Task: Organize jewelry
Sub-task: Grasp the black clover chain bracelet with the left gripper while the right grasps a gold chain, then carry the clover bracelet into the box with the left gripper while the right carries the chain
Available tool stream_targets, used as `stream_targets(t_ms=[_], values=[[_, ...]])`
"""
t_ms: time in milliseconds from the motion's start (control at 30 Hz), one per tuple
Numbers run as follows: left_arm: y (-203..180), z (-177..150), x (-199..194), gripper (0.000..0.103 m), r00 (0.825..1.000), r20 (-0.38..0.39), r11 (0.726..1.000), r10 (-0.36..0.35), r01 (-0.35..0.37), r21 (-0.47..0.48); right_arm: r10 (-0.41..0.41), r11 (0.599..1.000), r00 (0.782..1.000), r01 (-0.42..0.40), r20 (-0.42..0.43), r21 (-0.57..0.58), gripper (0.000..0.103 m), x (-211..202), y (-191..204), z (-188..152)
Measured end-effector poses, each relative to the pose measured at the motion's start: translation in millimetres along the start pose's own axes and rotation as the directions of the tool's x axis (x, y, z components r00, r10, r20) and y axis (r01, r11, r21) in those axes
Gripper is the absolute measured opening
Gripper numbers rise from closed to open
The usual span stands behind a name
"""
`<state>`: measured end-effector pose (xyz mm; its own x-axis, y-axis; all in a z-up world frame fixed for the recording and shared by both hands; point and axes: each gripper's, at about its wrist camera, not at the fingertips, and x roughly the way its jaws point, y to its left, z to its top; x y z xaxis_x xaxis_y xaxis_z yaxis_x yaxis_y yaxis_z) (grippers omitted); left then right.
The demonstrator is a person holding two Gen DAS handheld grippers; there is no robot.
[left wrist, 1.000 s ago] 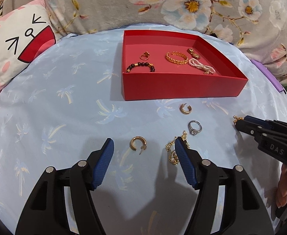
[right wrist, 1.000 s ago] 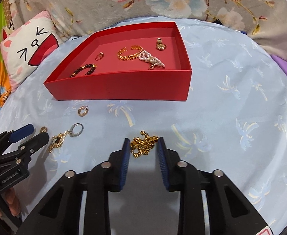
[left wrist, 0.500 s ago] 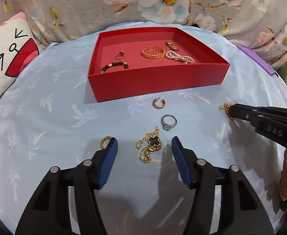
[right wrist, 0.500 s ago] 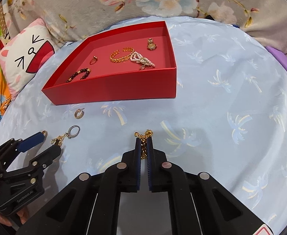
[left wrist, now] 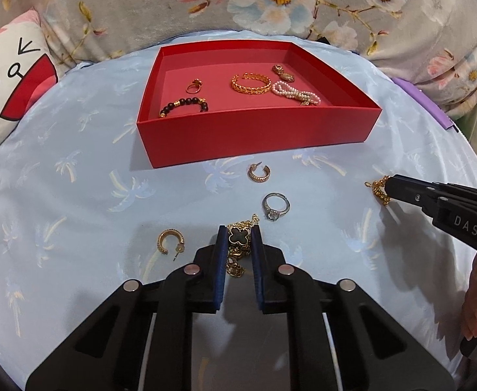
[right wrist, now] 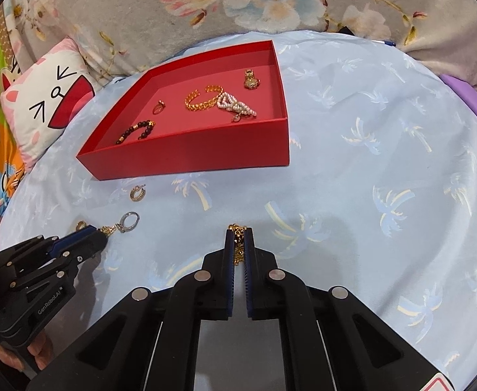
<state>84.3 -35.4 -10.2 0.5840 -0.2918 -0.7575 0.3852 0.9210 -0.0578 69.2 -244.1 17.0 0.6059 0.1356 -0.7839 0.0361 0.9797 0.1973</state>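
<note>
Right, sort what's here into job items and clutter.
Job: red cardboard tray; gold chain with black clover charm; gold chain bracelet; silver stone ring; two gold hoop earrings.
Clutter: cat-face cushion; floral grey fabric.

Light: bright, even, from overhead.
Shadows: soft and dark under each claw and at the near left foot of the red tray [left wrist: 258,137].
Focus: sharp at centre.
Edges: strong fisheye bending, black vignette at the corners.
Glare: none.

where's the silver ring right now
In the left wrist view the silver ring lies on the blue cloth, between the small gold hoop and the clover chain.
</note>
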Motion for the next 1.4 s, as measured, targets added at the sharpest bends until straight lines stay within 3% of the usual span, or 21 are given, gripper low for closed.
stream_targets(t_ms=[233,400,567,767,933,1200,1333,1400], values=[[4.8,16.2,-27.6,0.013,0.998,0.053,0.999,-0.033,0.034,-0.02,0.033,0.999,0.997,-0.032,0.069,-0.013,0.004,-28.0,6.2,12.0],[5.9,53.5,-47.8,0.013,0.993,0.104,0.999,-0.048,0.048,0.004,0.086,0.996,0.991,-0.083,0.104,-0.033,0.004,-49.0,9.3,38.3],[4.2,98.4,-58.3,0.013,0.981,0.191,0.999,-0.019,0.011,0.04,0.092,0.994,0.985,-0.083,0.146,-0.066,0.004,-56.2,14.3,78.6],[7.2,145.0,-30.0,0.013,0.978,0.206,1.0,-0.021,0.017,0.022,0.083,0.995,0.987,-0.075,0.136,-0.058,0.004,-26.6,12.5,130.0],[10.1,163.1,10.9,0.013,0.987,0.157,0.999,-0.034,0.035,-0.003,0.064,0.998,0.993,-0.061,0.102,-0.033,0.004,13.3,6.4,155.0],[15.5,167.2,63.9,0.013,0.996,0.083,0.999,-0.017,0.019,-0.027,0.033,0.999,0.999,-0.032,0.038,-0.017,0.005,67.2,-3.1,166.7],[15.6,167.9,71.0,0.014,0.995,0.094,1.0,0.013,-0.01,-0.028,0.018,1.0,0.999,-0.017,0.051,-0.026,0.006,74.9,-5.6,166.2],[16.5,169.5,70.2,0.02,0.995,0.101,0.999,0.023,-0.02,-0.033,0.025,1.0,0.998,-0.024,0.061,-0.016,0.008,71.5,-8.5,165.7]])
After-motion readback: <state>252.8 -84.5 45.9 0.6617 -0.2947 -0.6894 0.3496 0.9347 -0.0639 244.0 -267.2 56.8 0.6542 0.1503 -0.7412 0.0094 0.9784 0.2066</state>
